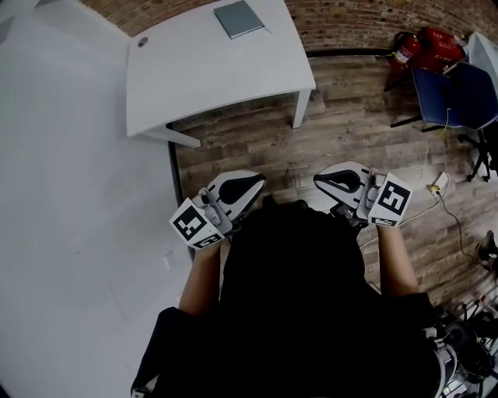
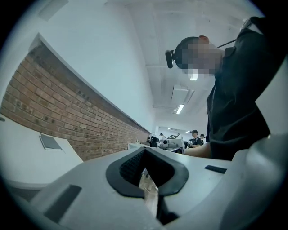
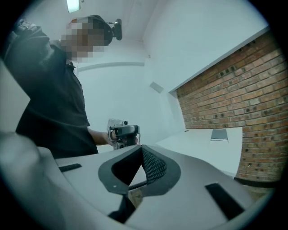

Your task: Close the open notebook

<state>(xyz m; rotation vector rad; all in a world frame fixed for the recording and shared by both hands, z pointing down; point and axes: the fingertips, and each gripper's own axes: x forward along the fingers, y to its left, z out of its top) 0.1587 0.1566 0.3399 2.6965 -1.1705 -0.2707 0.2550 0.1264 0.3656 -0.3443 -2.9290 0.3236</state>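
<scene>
Left gripper [image 1: 247, 185]: held low and close to the dark-shirted torso, pointing roughly level. Jaws drawn together, tips meeting, nothing caught between the pads (only a sliver of wooden floor [image 1: 342, 132] shows through the slot behind them).

Well ahead of that gripper, and nowhere near touching it: white table [image 1: 194, 78], set against a brick wall [image 1: 350, 19]. At the table's far end, almost straight out from the left gripper and near the wall: notebook [image 1: 239, 18], lying flat with a grey-blue cover up. Looks closed with no page showing, though too small and distant to be sure.

Right gripper [image 1: 331, 181]: level with the left one and just beside the torso on the other side. Jaws likewise pressed together and empty. Notebook ahead of it and off to its left, well apart.

Farther out to the right of that gripper, beyond the table: red fire extinguisher [image 1: 420, 47] and blue chair [image 1: 459, 93] on the floor.
</scene>
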